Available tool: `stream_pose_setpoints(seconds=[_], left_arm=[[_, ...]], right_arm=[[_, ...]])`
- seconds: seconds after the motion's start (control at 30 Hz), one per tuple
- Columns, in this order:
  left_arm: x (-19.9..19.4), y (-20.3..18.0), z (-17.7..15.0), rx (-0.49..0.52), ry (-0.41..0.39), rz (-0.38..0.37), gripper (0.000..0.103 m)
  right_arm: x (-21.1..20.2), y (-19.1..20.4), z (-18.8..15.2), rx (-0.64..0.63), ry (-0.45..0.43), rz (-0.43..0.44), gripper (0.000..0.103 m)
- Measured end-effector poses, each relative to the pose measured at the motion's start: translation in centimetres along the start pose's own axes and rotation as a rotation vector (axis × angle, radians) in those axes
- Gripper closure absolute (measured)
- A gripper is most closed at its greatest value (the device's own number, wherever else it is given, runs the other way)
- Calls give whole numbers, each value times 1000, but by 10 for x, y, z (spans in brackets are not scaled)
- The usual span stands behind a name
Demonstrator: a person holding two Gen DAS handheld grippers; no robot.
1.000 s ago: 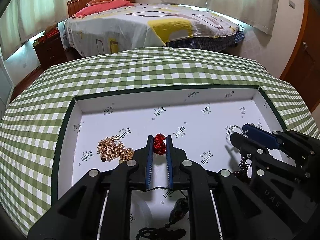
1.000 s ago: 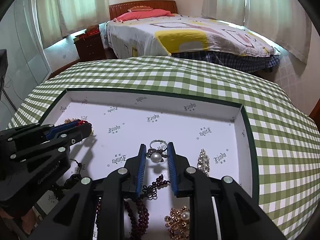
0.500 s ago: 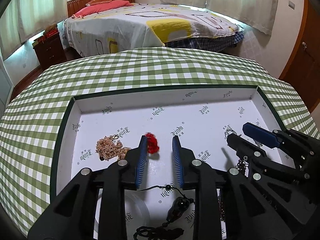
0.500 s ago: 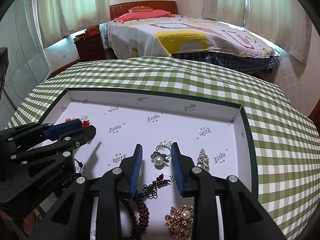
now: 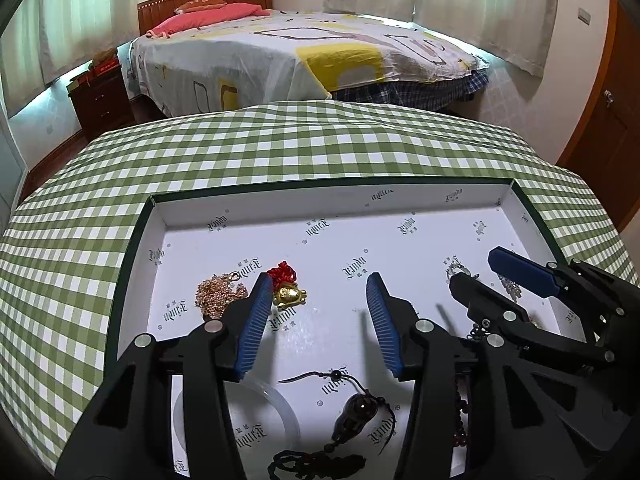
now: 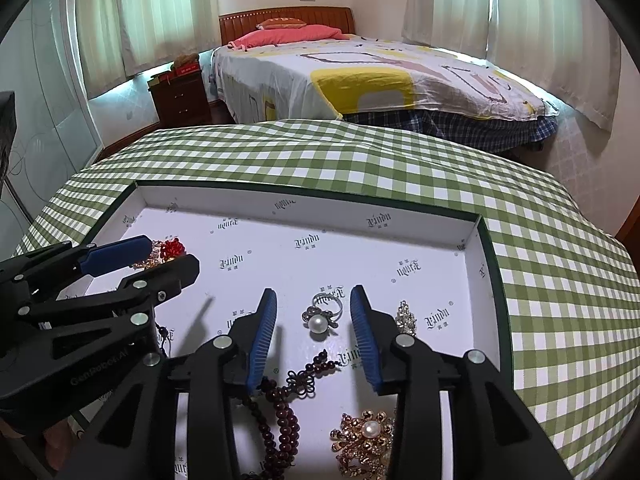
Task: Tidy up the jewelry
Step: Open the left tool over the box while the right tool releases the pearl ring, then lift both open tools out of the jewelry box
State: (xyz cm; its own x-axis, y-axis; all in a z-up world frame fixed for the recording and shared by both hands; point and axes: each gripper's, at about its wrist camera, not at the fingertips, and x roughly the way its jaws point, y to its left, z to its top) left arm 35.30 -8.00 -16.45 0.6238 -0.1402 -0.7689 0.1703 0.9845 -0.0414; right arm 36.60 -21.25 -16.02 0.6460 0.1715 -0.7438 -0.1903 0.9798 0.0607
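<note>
On the checked tabletop [image 5: 280, 148] sits the white tray [image 5: 320, 216] holding the jewelry; the left claw [image 5: 316, 316] is opening, its jaws empty, beside a small gold charm [image 5: 289, 295]; the right claw [image 6: 314, 334] is opening around a light, slippery pearl ring [image 6: 320, 316], untouched, best pinched by its band.

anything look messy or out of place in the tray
Nothing is spilled or broken: every piece lies inside the white tray. The dark red bead string sprawls in a loose heap near the gold pearl brooch, and the pearl ring lies on its side.
</note>
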Motion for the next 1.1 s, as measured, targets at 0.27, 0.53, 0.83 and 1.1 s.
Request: stream_pose_setpoints(seconds=[0.27,0.53,0.83,1.1], left_arm=[[-7,5,1,4,-22,26,46],[-41,15,-1,-12,-99,50,39],[-86,24,-18,-54,-163,56,39],[-118,25,-35,-79,-205,63,37]], right_arm=[[-7,-2,0,8,-18,-13,51],[-35,-4,-1,15,-66,-13,50],[-85,-12,-11,32,-130,-37,50],[-115,-23,-33,66,-148,-62,50]])
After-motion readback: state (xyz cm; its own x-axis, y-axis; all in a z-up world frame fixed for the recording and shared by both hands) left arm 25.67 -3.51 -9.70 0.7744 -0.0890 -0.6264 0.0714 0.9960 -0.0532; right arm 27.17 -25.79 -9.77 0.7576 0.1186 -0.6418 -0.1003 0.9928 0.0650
